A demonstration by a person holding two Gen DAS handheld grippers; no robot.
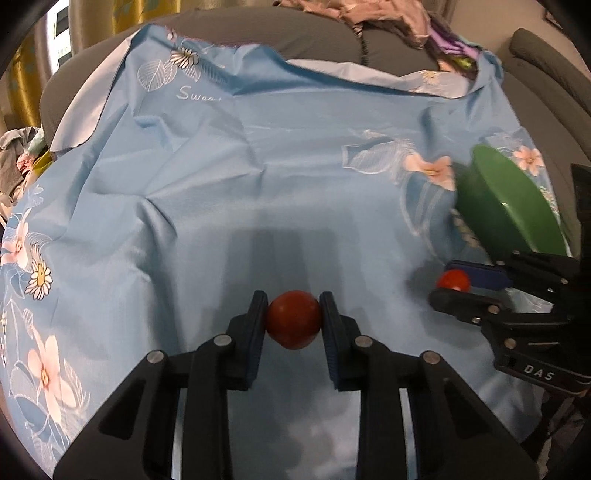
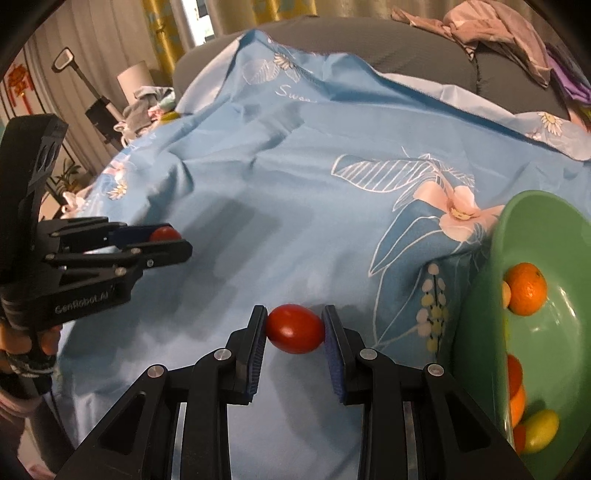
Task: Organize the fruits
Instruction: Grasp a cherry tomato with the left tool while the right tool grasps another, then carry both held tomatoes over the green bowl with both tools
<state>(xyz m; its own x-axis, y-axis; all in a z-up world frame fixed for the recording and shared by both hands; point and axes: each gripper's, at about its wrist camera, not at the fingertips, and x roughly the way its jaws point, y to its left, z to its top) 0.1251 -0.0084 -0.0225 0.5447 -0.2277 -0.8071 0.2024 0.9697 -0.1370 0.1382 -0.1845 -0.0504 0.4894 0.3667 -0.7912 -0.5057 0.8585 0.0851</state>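
Note:
My left gripper (image 1: 293,318) is shut on a small red tomato (image 1: 293,319), held just above the blue flowered cloth (image 1: 240,184). My right gripper (image 2: 294,328) is shut on another red tomato (image 2: 295,328). Each wrist view shows the other gripper from the side: the right one (image 1: 452,282) with its tomato (image 1: 453,280) at the right, the left one (image 2: 168,240) with its tomato (image 2: 165,234) at the left. A green bowl (image 2: 480,314) stands at the right and holds an orange (image 2: 526,293), a yellow fruit (image 2: 540,430) and more fruit. The same bowl (image 1: 495,206) appears blurred in the left wrist view.
The cloth covers a grey sofa (image 1: 317,40). Crumpled clothes (image 2: 491,33) lie along the sofa's back. A person's hand (image 2: 22,343) grips the left tool's handle. A floor lamp (image 2: 135,79) and more clothes (image 2: 144,107) are beyond the cloth's left edge.

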